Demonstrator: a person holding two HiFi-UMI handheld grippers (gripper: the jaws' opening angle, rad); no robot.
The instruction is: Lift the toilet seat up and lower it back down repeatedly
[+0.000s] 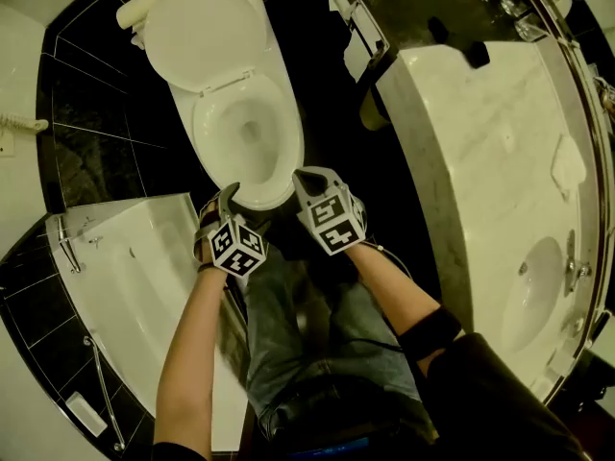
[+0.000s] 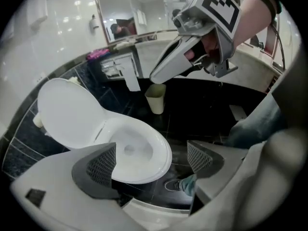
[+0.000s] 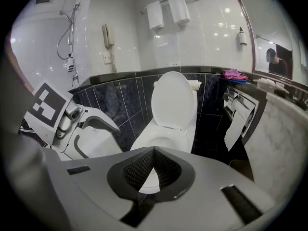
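Head view: your left gripper [image 1: 229, 200] and right gripper [image 1: 306, 179] hang side by side over the front rim of the toilet bowl [image 1: 247, 142]. The toilet seat [image 1: 204, 35] stands raised against the cistern, merged with the lid into one white oval. A bathtub [image 1: 125, 277] flanks you on the left, a marble vanity [image 1: 500, 161] on the right. Left gripper view: your jaws stand wide apart with nothing between the pads. The bowl and dark floor lie beyond, a waste bin [image 2: 155, 98] sits farther off, and the right gripper crosses the top. Right gripper view: your jaw tips meet, holding nothing. The upright seat lies ahead, beside hanging toilet paper [image 3: 234, 124].
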